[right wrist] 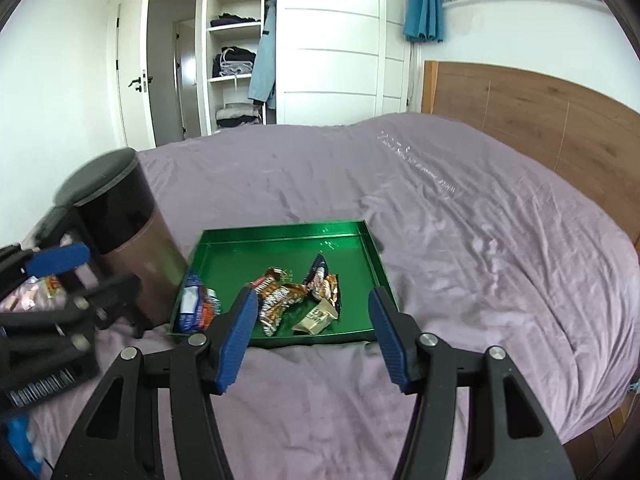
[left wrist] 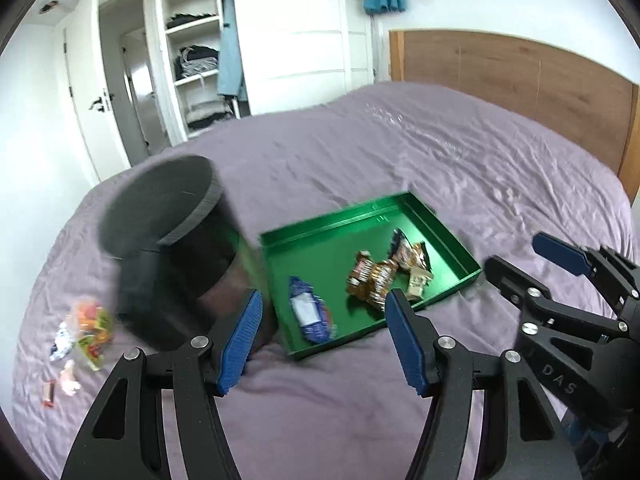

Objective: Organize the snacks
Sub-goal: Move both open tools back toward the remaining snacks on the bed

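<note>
A green tray (left wrist: 460, 244) (right wrist: 352, 236) lies on the purple bed. It holds a blue wrapped snack (left wrist: 310, 314) (right wrist: 194, 308), brown-orange wrappers (left wrist: 372, 278) (right wrist: 280, 296), a dark packet (left wrist: 404, 250) (right wrist: 322, 276) and a beige packet (left wrist: 418, 282) (right wrist: 316, 318). Loose snacks (left wrist: 86, 328) lie on the bed at the left, past a dark round bin (left wrist: 172, 220) (right wrist: 116, 216). My left gripper (left wrist: 324, 338) is open and empty, just in front of the tray. My right gripper (right wrist: 312, 338) is open and empty at the tray's near edge; it also shows in the left wrist view (left wrist: 520, 264).
The purple bedspread (right wrist: 460, 220) covers the whole bed. A wooden headboard (right wrist: 540, 120) stands at the right. A white wardrobe (right wrist: 328, 40) with open shelves and a door (right wrist: 132, 68) are behind the bed.
</note>
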Tool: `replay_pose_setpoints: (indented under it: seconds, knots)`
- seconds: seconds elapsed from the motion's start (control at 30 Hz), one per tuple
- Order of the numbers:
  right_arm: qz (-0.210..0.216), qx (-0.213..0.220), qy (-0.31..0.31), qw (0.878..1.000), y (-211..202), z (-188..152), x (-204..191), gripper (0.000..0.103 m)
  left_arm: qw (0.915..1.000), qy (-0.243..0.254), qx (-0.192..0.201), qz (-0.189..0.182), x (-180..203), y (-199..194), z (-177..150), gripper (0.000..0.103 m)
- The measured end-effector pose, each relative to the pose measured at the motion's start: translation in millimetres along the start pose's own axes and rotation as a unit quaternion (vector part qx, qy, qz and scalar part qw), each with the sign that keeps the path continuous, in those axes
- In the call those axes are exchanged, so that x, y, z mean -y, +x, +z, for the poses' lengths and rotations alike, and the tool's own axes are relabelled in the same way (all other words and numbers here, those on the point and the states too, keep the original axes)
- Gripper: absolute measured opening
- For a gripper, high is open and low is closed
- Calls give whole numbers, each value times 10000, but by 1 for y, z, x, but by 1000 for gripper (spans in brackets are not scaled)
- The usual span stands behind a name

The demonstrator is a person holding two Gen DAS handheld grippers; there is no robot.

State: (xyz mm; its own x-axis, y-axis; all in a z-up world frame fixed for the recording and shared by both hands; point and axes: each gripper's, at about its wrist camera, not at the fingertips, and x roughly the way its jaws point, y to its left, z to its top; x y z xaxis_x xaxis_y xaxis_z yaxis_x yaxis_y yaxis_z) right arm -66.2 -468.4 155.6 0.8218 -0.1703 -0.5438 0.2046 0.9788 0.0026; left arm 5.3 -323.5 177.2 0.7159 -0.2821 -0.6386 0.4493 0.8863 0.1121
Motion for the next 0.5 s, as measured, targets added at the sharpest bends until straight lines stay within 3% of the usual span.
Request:
replay_pose_setpoints:
  seconds: [0.33, 0.4, 0.43, 0.5]
  knots:
    - [53, 535, -177, 9984, -99, 21, -43, 103, 9939, -438, 721, 716, -116, -113, -1, 58]
    - [100, 682, -263, 9973, -122, 26, -57, 103, 9907, -490, 857, 932, -140, -137, -9, 66]
    - [148, 773, -315, 9964, -136, 28, -68, 103, 9885, -539, 946, 1047, -155, -151, -14, 75]
    - [271, 902, -400, 9947, -156, 31, -87, 103, 9840, -631, 1103, 1251, -181, -176, -24, 76]
